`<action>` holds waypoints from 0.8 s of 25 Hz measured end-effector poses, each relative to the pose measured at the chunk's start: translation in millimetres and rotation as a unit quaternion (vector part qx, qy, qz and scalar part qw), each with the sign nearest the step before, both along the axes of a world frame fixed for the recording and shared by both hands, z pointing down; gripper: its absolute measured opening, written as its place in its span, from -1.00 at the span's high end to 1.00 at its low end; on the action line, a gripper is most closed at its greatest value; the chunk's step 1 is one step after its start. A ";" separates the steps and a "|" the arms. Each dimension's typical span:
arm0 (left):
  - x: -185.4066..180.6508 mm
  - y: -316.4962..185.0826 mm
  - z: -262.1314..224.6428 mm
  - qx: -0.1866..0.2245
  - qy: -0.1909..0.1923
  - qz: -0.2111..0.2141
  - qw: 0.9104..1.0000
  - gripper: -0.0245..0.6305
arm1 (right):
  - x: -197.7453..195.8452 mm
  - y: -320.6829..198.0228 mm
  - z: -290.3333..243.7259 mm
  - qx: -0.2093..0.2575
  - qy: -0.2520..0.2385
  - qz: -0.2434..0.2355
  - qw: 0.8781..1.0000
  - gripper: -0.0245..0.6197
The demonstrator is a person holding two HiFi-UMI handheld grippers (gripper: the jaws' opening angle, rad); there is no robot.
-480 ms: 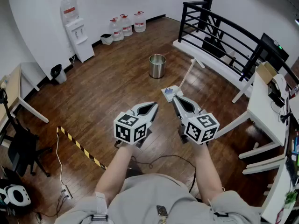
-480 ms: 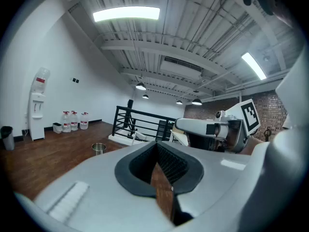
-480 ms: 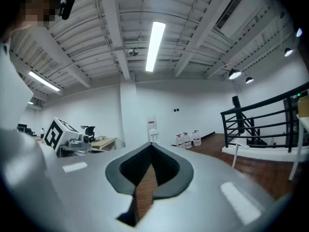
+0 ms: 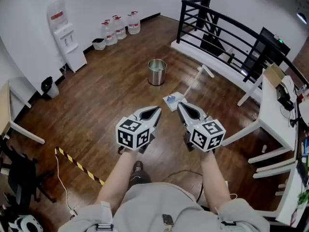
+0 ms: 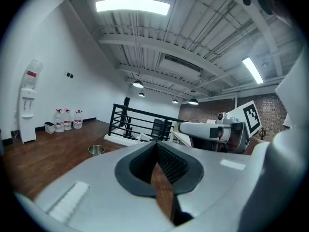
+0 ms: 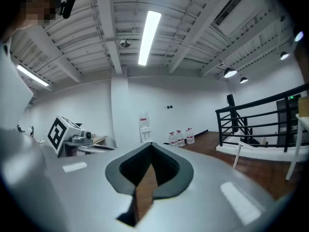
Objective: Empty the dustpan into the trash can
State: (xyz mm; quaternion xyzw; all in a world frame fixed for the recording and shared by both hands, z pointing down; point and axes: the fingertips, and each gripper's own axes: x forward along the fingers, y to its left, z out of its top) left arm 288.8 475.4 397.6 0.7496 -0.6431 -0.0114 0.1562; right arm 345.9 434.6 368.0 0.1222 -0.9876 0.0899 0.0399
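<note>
A white dustpan (image 4: 174, 101) with a long white handle (image 4: 195, 76) stands on the wooden floor, just ahead of my two grippers. Beyond it is the round metal trash can (image 4: 156, 72), which also shows small in the left gripper view (image 5: 96, 150). My left gripper (image 4: 155, 112) and right gripper (image 4: 182, 106) are held side by side at waist height, both shut and holding nothing. Neither touches the dustpan. In each gripper view the jaws (image 5: 157, 145) (image 6: 151, 145) meet at the tip. The dustpan handle (image 6: 237, 154) shows at the right of the right gripper view.
A black railing (image 4: 227, 30) runs along the back right, with white tables (image 4: 273, 112) at the right. A water dispenser (image 4: 63, 33) and several water bottles (image 4: 118, 27) stand at the far wall. Yellow-black tape (image 4: 79, 166) and a cable lie on the floor at the left.
The whole scene has shifted slightly down and left in the head view, so the dustpan and trash can sit a little nearer. Both grippers keep the same pose, still shut.
</note>
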 end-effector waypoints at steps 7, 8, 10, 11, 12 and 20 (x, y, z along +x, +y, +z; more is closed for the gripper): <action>-95.7 -53.8 -7.5 -0.001 0.004 0.057 0.998 0.91 | -91.6 -53.4 -2.3 -0.002 0.015 0.060 0.998 0.92; -104.7 -58.8 -9.2 -0.001 0.007 0.065 0.998 0.91 | -102.3 -59.7 -2.2 -0.003 0.017 0.068 0.998 0.92; -122.8 -69.1 -12.5 0.000 0.007 0.079 0.997 0.91 | -123.4 -73.1 -4.9 -0.002 0.016 0.082 0.996 0.92; -132.2 -74.2 -12.7 -0.001 0.006 0.083 0.997 0.91 | -133.4 -78.8 -7.1 -0.001 0.014 0.087 0.996 0.92; -141.4 -78.9 -11.8 -0.003 0.004 0.087 0.996 0.91 | -142.3 -83.4 -9.0 0.000 0.013 0.090 0.996 0.92; -197.3 -136.9 -4.6 -0.006 0.006 0.099 0.995 0.91 | -182.2 -142.9 -2.7 -0.002 0.019 0.112 0.994 0.92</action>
